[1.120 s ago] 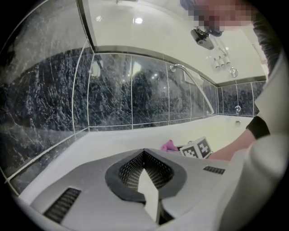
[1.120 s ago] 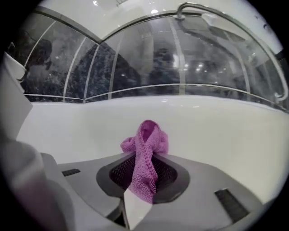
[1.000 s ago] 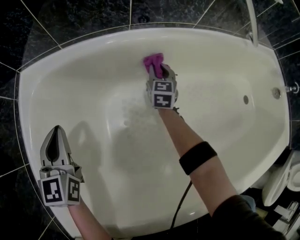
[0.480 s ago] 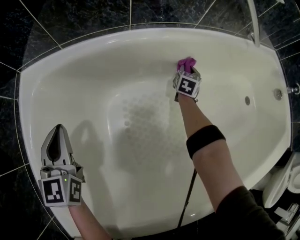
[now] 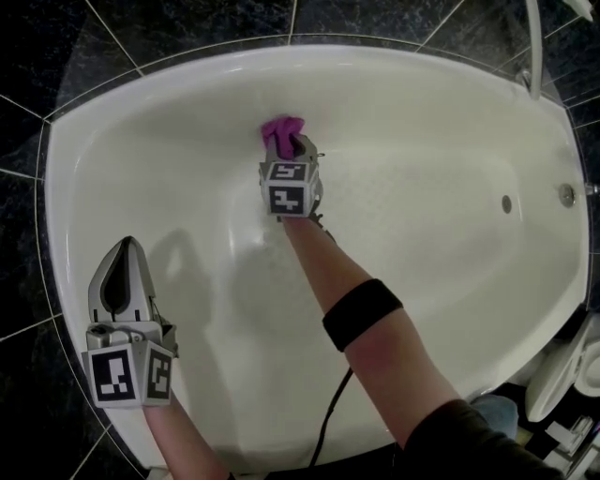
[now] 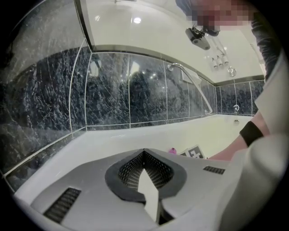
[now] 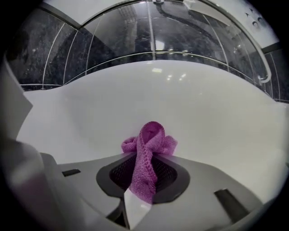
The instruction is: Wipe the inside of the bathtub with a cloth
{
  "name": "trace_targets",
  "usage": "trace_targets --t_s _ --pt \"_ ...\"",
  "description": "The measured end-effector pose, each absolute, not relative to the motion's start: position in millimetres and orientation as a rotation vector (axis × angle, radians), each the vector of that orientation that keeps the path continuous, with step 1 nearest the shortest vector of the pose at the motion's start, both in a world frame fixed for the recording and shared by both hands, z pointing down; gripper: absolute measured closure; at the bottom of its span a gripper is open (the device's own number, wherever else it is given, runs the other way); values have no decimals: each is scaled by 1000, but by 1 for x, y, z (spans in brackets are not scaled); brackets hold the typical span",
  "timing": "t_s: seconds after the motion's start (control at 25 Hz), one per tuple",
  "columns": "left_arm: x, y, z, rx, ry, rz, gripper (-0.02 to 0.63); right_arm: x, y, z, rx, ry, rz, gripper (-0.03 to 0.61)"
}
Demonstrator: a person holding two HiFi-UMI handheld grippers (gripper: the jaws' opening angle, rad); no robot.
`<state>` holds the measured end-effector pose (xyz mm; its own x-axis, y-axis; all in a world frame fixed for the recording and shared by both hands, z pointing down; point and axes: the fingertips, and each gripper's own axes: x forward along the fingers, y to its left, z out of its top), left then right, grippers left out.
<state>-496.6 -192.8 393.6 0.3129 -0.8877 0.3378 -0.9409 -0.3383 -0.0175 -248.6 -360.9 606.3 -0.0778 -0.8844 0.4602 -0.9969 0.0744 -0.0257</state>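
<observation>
A white bathtub (image 5: 422,122) fills the head view. My right gripper (image 5: 289,150) is shut on a bunched magenta cloth (image 5: 280,133) and holds it against the tub's far inner wall, left of centre. In the right gripper view the cloth (image 7: 146,153) sticks out from between the jaws, with the white tub wall (image 7: 203,113) just beyond. My left gripper (image 5: 123,253) hangs over the tub's near left side, jaws together with nothing between them. In the left gripper view the cloth (image 6: 172,150) is a small pink dot beyond the jaws.
Dark marbled tiles (image 5: 187,23) surround the tub. A chrome grab rail (image 5: 532,47) runs at the upper right. The overflow fitting (image 5: 566,195) and drain (image 5: 506,202) sit at the right end. A black cable (image 5: 328,422) trails over the near rim. A white toilet (image 5: 562,370) stands at the lower right.
My right gripper with the cloth swept right along the far wall, then back left to its present spot. The left gripper has stayed put.
</observation>
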Motion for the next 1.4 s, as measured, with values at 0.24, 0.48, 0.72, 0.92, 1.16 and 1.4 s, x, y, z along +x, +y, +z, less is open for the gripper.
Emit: trace_targets --t_s 0.24,0.48,0.72,0.92,1.16,1.4 --pt "-509 -191 396 2361 -1713 409 617 -390 -362 611 1526 -2266 407 474" --pt "-510 -189 398 2355 -1707 419 617 -422 -353 616 1346 -2315 387 474" --pt "-496 -189 396 2381 -1676 426 617 -219 -349 635 1628 -1991 323 472" --pt "-487 -186 406 2395 -1643 445 617 17 -309 671 1906 -1477 412 472" --pt "-470 -183 403 2434 -1622 488 617 33 -275 728 1846 -1438 624 472" --pt "-474 -183 402 2443 -1636 484 617 -89 -328 723 1653 -1679 559 476"
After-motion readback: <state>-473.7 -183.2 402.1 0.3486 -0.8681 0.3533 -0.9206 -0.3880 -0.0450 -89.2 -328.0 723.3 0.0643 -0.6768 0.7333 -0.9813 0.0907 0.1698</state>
